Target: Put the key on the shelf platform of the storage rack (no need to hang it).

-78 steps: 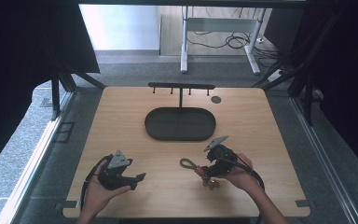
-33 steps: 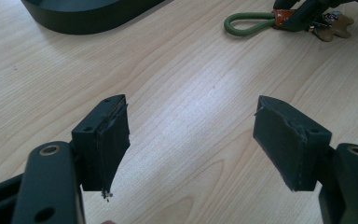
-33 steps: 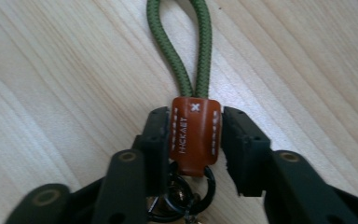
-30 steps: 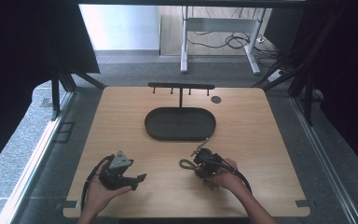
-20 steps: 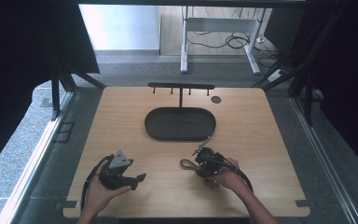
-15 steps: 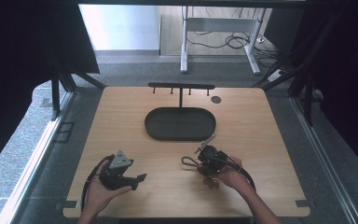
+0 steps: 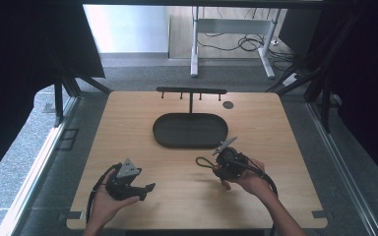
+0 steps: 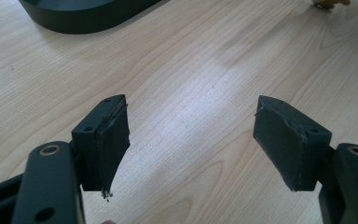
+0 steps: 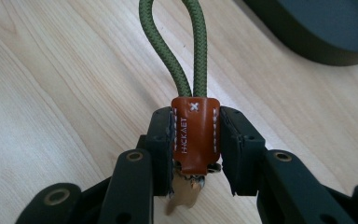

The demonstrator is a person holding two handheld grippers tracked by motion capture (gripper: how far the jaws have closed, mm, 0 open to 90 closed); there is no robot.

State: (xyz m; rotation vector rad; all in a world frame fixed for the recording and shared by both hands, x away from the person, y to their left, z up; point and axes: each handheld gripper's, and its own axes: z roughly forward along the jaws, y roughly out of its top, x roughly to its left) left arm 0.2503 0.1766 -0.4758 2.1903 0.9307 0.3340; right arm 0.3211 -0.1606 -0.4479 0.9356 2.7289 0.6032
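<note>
Just in front of the dark oval tray (image 7: 190,130), toward the person's side and a little to its right, the right gripper (image 7: 215,166) is held above the wooden table (image 7: 285,147). Its jaws are clamped tight on a keychain: the right gripper view shows both pads pressed against the sides of a brown leather tab (image 9: 195,135) stitched in white with a small cross and lettering. From the top of that tab an olive-green cord loop (image 9: 182,51) rises away from the jaws, and in the high view the same loop (image 7: 203,162) sticks out of the gripper toward the left, level with the tray's near edge but apart from it. Below the tab a pale, brassy piece (image 9: 182,196) hangs between the jaws; what exactly it is cannot be told. A corner of the tray (image 9: 321,28) lies at the upper right of the right gripper view, close to the loop's far end without touching it.

Well to the left of the tray's near edge, close to the table's front edge, the left gripper (image 7: 147,188) rests in the person's left hand (image 7: 106,206). Its jaws stand wide apart with nothing between them; in the left gripper view the two black pads (image 8: 107,140) frame bare wood, with the tray's rim (image 8: 88,14) beyond them at the upper left.

Behind the tray stands a black T-shaped rack with pegs (image 7: 191,91), rising from the tray's far side.
</note>
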